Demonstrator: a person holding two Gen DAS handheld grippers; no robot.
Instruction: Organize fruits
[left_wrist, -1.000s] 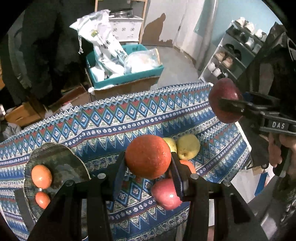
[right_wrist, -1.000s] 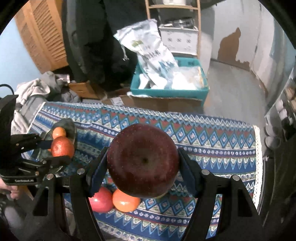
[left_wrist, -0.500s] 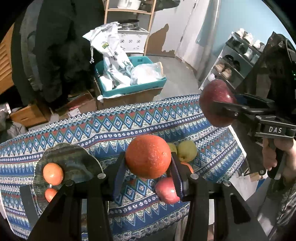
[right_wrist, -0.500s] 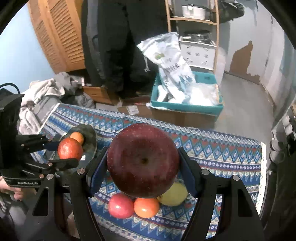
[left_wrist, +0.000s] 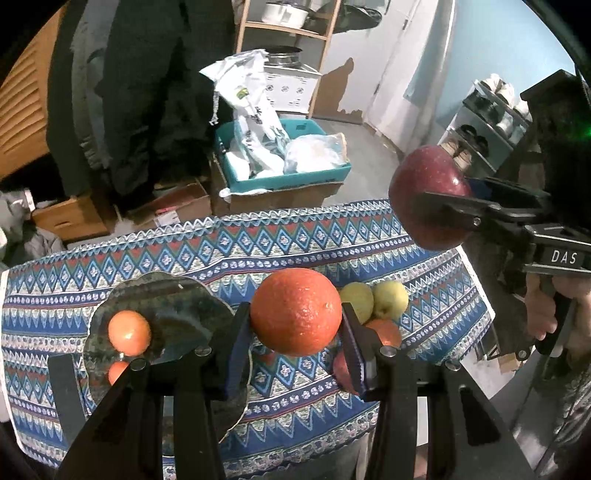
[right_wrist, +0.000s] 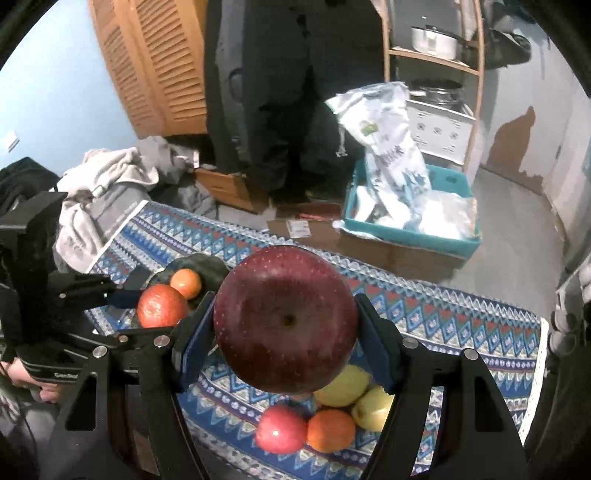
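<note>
Both lifted higher off the counter: left gripper clenching the orange, right gripper the apple, plate at nine o'clock next.

Setting: lived-in home, a utility or storage room. Evidence: louvred wooden doors; wooden shelf unit holding a metal pot; shoe rack with footwear; heap of clothing; cardboard boxes on a concrete floor; teal crate of bagged goods; patterned cloth over the counter; peeling wall paint.
</note>
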